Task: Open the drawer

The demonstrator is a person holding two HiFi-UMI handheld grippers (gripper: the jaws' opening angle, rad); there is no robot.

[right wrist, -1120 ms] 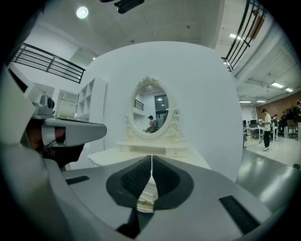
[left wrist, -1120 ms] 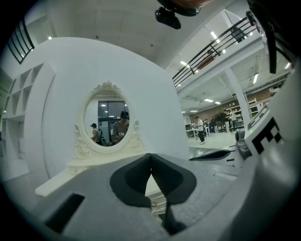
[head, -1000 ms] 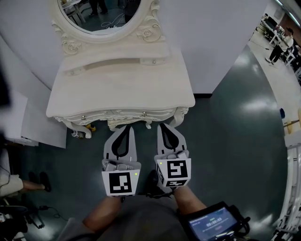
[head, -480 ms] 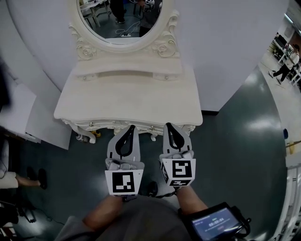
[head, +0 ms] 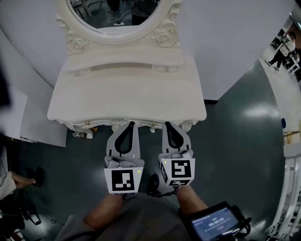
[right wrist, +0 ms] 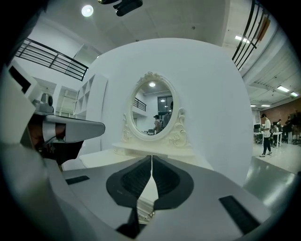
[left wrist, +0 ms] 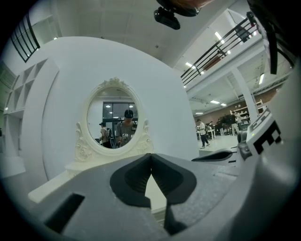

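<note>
Dressing table (head: 127,94), white with carved trim, stands against a curved white wall. Its top surface is bare.

Drawer (head: 106,123) sits in the front band under the top, closed. The head view sees that band almost edge-on, so only a thin carved strip with small knobs shows. The drawer's outline and depth cannot be made out.

Left hand-held gripper (head: 131,124): jaws pressed together at the tips, nothing between them. It is held level in front of the table edge.

Right hand-held gripper (head: 167,124): jaws likewise pressed together and empty, just beside the left one and parallel to it.

In the head view both tips overlap the front band. Whether either touches the drawer cannot be told — neither gripper view settles it, since each gripper's own body blocks the lower part of its view.

In the right gripper view, the gap below the closed tips shows a slice of carved front with one small metal knob (right wrist: 150,214). The rest of the front is hidden behind the jaws.

Oval mirror (head: 113,14) is cut off at the top of the head view. Its reflection shows a room and figures too small to read.

At lower right a screen device (head: 214,225) is partly cut by the frame edge, its display illegible.
</note>
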